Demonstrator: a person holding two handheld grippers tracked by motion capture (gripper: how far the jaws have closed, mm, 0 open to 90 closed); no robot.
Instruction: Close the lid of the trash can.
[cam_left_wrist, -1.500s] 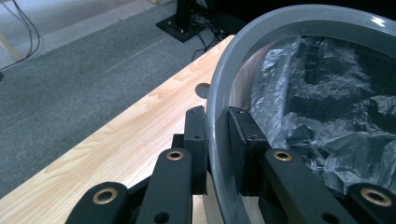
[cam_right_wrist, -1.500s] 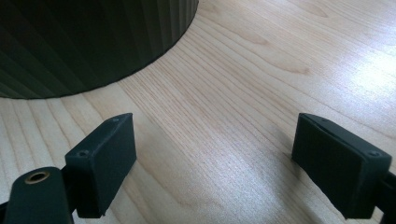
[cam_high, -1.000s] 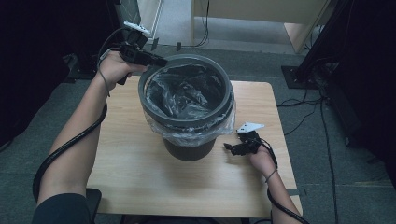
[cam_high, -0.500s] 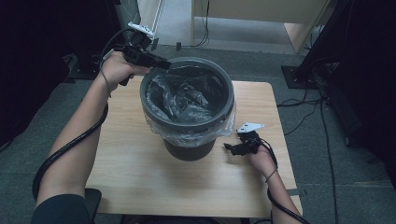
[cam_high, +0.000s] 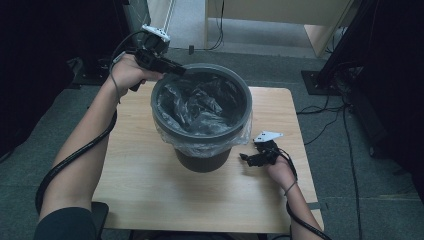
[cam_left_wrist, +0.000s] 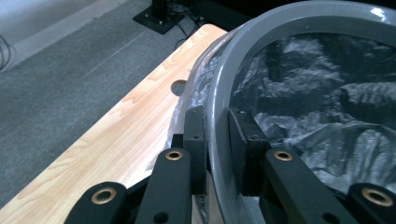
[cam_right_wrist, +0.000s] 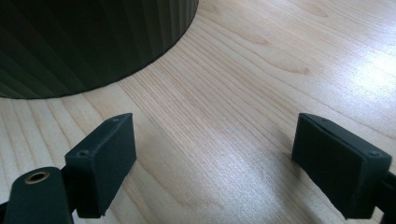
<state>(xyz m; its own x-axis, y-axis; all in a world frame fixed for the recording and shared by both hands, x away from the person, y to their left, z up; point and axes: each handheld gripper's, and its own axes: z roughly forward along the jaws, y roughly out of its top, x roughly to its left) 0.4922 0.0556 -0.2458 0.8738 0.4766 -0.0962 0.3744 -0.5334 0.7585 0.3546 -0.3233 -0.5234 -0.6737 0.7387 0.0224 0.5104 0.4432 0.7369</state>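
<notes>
A dark bin (cam_high: 202, 161) lined with a clear plastic bag (cam_high: 200, 102) stands mid-table. A grey ring rim (cam_high: 200, 135) sits on its top, over the bag's folded edge. My left gripper (cam_high: 179, 70) reaches in from the far left, shut on that rim. In the left gripper view the left gripper (cam_left_wrist: 217, 116) has one pad outside the grey rim (cam_left_wrist: 261, 42) and one inside against the bag (cam_left_wrist: 317, 93). My right gripper (cam_high: 245, 159) lies low on the table to the right of the bin. In the right gripper view the right gripper (cam_right_wrist: 215, 135) is open and holds nothing, near the bin's ribbed base (cam_right_wrist: 84, 37).
The wooden table (cam_high: 140, 190) has bare surface in front of and beside the bin, and a small round hole (cam_left_wrist: 179, 87) near its far edge. Grey carpet surrounds it. Cables (cam_high: 325, 125) and a black stand (cam_high: 320, 82) are on the floor at the right.
My left gripper has edged slightly to the right while staying on the rim. The right gripper and the bin have not moved.
</notes>
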